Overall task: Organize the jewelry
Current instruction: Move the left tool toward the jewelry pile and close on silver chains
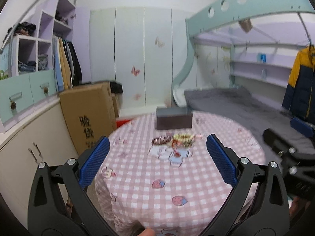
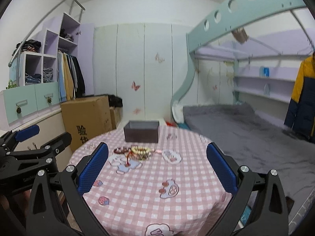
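Left wrist view: the left gripper (image 1: 157, 161) is hovering above the near part of the round worktop (image 1: 196, 186), its blue fingers (image 1: 96, 161) standing wide apart with nothing between them. The jewelry (image 1: 177, 140) is lying in a small heap near the worktop's middle: a dark beaded bracelet (image 1: 160, 140) just beside a pale, multicoloured beaded loop (image 1: 184, 138), with a thin red cord trailing toward the camera. Motion blur is hiding finer detail. The dark open box (image 1: 174, 120) is sitting behind the heap, at the far edge.

Right wrist view: the right gripper (image 2: 157, 163) is also hanging clear of the cloth, fingers spread, empty.

Handling judgement: the pieces are looking light, limp and strung, so they will likely sag and slip when lifted, and neighbouring loops may snag and come along. Best hold seems to be pinching one strand across its beads at the outer edge of the heap, away from the tangle, gently enough not to strain the thread.
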{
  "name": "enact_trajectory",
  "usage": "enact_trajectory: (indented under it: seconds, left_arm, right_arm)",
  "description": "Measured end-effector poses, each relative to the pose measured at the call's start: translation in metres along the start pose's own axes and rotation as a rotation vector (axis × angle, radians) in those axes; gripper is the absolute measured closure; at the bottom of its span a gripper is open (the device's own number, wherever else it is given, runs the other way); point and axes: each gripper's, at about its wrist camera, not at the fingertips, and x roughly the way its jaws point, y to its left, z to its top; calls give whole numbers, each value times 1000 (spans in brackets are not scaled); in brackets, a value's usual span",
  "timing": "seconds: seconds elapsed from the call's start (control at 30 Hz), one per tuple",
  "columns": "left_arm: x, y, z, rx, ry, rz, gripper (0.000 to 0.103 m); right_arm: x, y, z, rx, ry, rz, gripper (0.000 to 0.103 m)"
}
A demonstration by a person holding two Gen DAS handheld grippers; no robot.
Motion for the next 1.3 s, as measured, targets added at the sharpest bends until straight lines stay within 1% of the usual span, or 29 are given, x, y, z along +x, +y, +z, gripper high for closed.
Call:
enact_trajectory:
  seconds: [0.13,0.27,0.37,0.43,0.5,0.6,0.7,0.8,0.87,0.93,1.0,1.1,1.17,1.23,1.27,1.3]
  left_arm:
    - [36,9,-13,-11,128,2,6]
    - [67,12,-27,-13,219,1,6]
    - [84,9,-34,-6,260,-25,6]
    - [98,9,-36,-4,285,-39,6]
    - [113,13,-35,-17,315,-84,6]
    - [139,21,-29,-28,338,-107,6]
    - [169,29,-21,-6,360,-102,6]
    - [199,31,-15,39,389,-76,7]
    - [215,36,-13,42,411,-94,10]
    - [236,42,-11,23,448,-132,17]
    - [248,45,-9,20,462,-136,20]
    - [263,44,-6,23,462,-164,22]
    - [272,37,-3,41,464,-217,23]
    - [281,30,-4,63,475,-223,32]
    - [288,26,-4,74,484,-229,40]
    - [291,25,-5,76,489,-237,45]
  right_arm:
    - [24,-8,-10,6,87,11,7]
    - [42,-8,-20,-12,156,8,7]
    - [61,-12,-26,-18,207,4,7]
    - [71,-19,-28,-9,234,22,7]
    - [82,-25,-28,1,251,35,7]
    - [97,-33,-23,-9,264,25,7]
    - [114,-37,-16,-39,284,24,7]
    - [136,-34,-9,-110,301,34,7]
    - [150,-30,-6,-152,307,46,7]
    - [166,-26,-4,-179,324,58,7]
    - [177,-23,-3,-205,336,64,7]
    - [194,-18,-2,-235,347,70,7]
    - [203,-15,0,-233,355,89,7]
    - [214,-14,0,-228,370,111,8]
    - [217,-13,0,-226,373,117,9]
    - [221,-12,0,-223,377,121,11]
